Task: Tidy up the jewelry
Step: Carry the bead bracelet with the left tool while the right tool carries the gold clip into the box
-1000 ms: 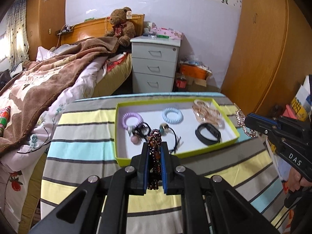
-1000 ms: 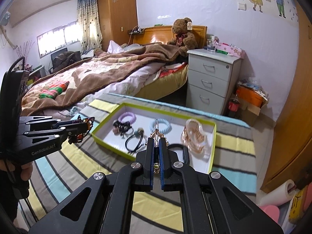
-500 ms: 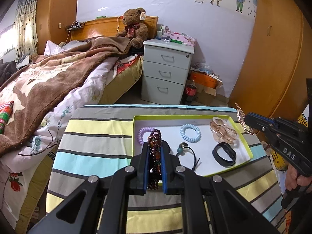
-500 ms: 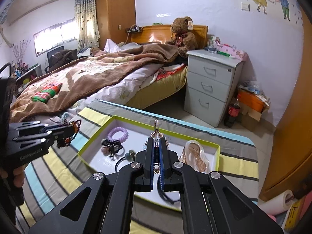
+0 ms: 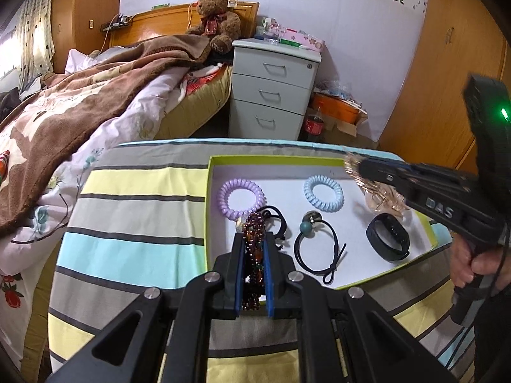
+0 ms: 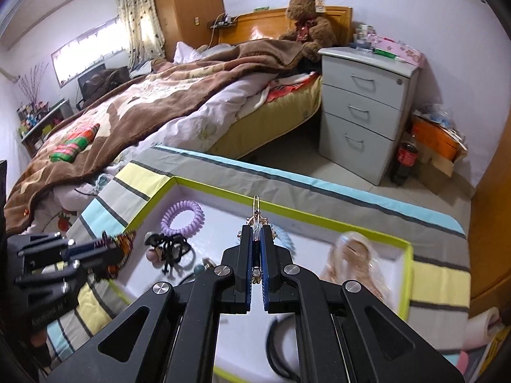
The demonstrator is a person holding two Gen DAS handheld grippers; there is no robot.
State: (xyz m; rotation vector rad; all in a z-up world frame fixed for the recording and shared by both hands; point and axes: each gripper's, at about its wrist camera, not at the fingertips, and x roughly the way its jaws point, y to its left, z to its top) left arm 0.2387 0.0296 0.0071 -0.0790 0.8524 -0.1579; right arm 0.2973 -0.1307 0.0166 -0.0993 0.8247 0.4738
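My left gripper (image 5: 252, 239) is shut on a dark red beaded bracelet (image 5: 253, 249), held above the near left part of the green-rimmed white tray (image 5: 271, 159). My right gripper (image 6: 255, 231) is shut on a gold chain piece with a clasp (image 6: 256, 210), over the tray's middle (image 6: 287, 210). The right gripper also shows in the left wrist view (image 5: 357, 167) over the tray's far right corner. The left gripper shows in the right wrist view (image 6: 118, 249) at the tray's left rim. In the tray lie a purple coil tie (image 5: 241, 198), a blue coil tie (image 5: 323, 193), black hair ties (image 5: 319, 249), a black band (image 5: 388, 237) and a gold bundle (image 5: 383, 202).
The tray sits on a striped cloth (image 5: 137, 210) over a table. A bed with a brown blanket (image 5: 80, 108) is to the left. A grey drawer unit (image 5: 274, 86) and a teddy bear (image 5: 217, 16) stand behind. A wooden wardrobe (image 5: 447, 63) is at the right.
Both grippers have moved forward over the tray, each still holding its piece. The right gripper now hangs over the tray's far right corner; the left is over the near left part.
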